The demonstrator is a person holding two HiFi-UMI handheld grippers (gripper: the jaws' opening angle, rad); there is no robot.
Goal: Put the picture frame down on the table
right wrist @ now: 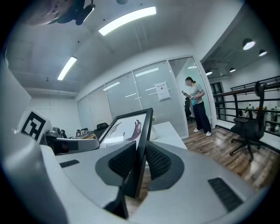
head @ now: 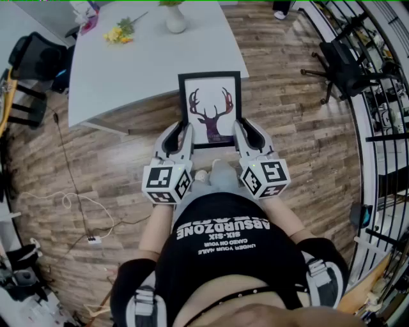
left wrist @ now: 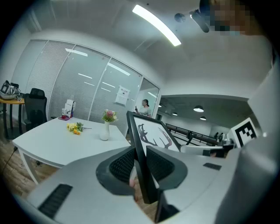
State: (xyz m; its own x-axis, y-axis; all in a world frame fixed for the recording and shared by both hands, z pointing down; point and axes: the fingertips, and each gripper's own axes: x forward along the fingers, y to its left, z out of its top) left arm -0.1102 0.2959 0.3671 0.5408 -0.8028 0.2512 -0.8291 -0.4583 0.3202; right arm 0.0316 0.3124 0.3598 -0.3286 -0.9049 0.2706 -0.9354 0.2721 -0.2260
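Matt black picture frame (head: pixel 210 108); smooth white table (head: pixel 147 57) (wood-plank floor (head: pixel 287 115)).

Between the grey fingers (head: pixel 181 137), the picture frame (head: pixel 209 108) is black, its print a dark maroon stag on white. Beyond the fingers: a white desk (head: pixel 147 60) and yellow flowers (head: pixel 118 33).

A white surface (head: pixel 147 57) stands on a wood-plank floor (head: pixel 300 128). At its far edge sit a white vase (head: pixel 176 19) and yellow flowers (head: pixel 118 33). Left of the surface is a black chair (head: pixel 38 57). Well to its right, a swivel chair (head: pixel 342 64) stands by a black railing (head: pixel 383 108). A white cable (head: pixel 70 203) trails over the floor near the surface's left corner. Beyond the surface runs a glass wall (left wrist: pixel 65 83) with blinds, and a paper sheet (left wrist: pixel 123 95) is stuck on it. Strip lights (left wrist: pixel 156 25) glow on the white ceiling (left wrist: pixel 109 39). A person (right wrist: pixel 197 107) stands past the surface's far end.
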